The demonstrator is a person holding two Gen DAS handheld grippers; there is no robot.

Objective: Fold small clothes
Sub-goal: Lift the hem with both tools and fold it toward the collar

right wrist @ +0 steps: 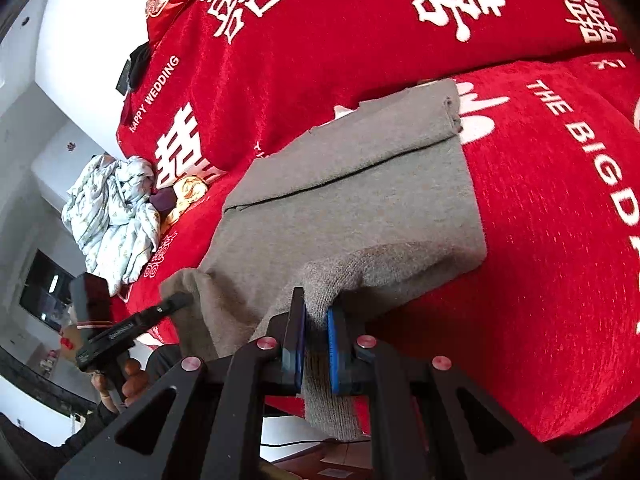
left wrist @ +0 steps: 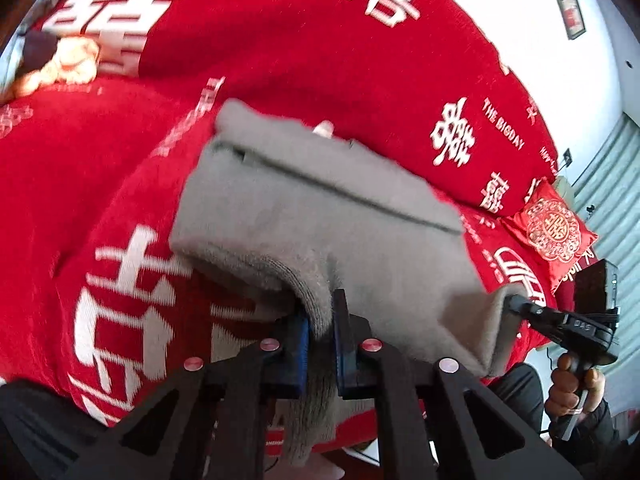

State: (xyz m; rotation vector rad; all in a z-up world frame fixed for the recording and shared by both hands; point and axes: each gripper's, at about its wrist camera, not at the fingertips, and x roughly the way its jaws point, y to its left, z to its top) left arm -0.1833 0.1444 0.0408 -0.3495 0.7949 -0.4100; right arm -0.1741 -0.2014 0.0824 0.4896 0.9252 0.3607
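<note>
With both the left claw [left wrist: 320, 336] & right claw [right wrist: 316, 344] clamped on the part-folded grey knit garment's [right wrist: 352, 184] near hem over the red bed cover [right wrist: 540, 240], approx 1 fold remains.

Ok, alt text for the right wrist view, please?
The right gripper is clamped on the near edge of a grey knit garment lying partly folded on a red bedspread. At left, the left gripper grips its other corner.
</note>
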